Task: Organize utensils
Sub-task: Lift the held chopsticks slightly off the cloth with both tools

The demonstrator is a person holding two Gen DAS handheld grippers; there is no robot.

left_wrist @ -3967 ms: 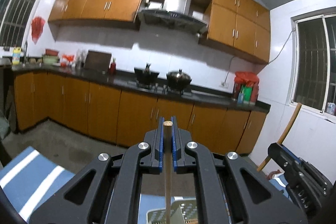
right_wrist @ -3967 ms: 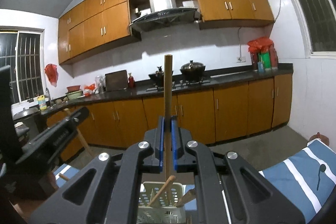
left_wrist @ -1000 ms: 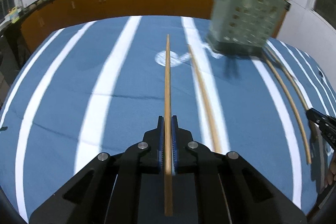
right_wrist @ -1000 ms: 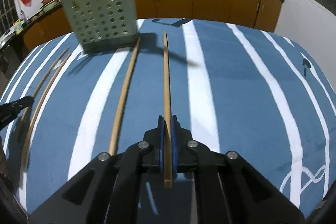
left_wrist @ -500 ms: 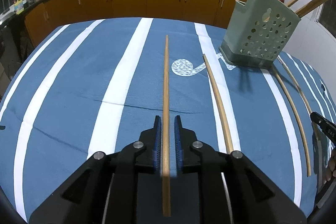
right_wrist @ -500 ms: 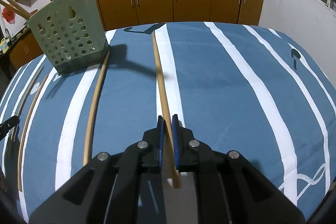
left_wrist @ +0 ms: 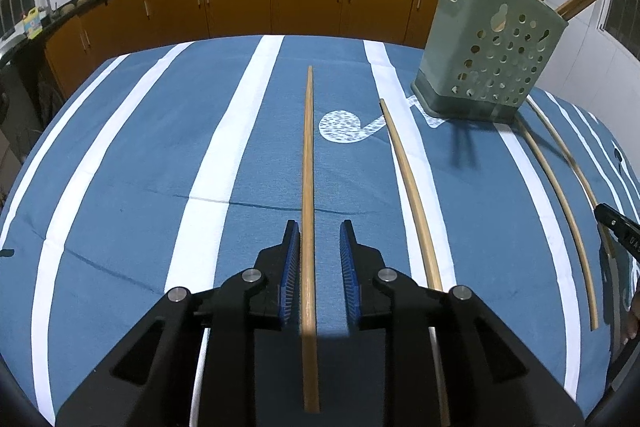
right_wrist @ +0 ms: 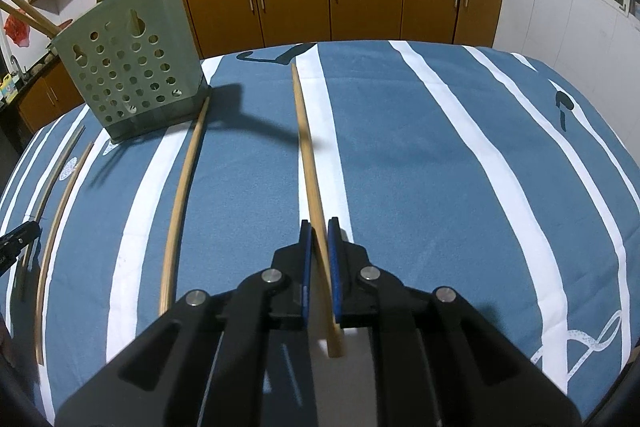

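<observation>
Squinting for writing turns up basically nothing; a couple of pale letters on the other tool at the left view's right edge, too small to read. Left gripper (left_wrist: pixel 319 247) has just been opening, its pads clear of the long tan wooden chopstick (left_wrist: pixel 308 163) lying between them on the blue white-striped tablecloth (left_wrist: pixel 140 155). Right gripper (right_wrist: pixel 319 239) looks nearly closed around another chopstick (right_wrist: pixel 306 143), which slants across the gap. Green perforated utensil holder (right_wrist: pixel 132 75) stands upright on the cloth with sticks in it.

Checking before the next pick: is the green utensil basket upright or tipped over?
Upright: the basket stands on its base on the cloth, sticks poking out the top.
</observation>
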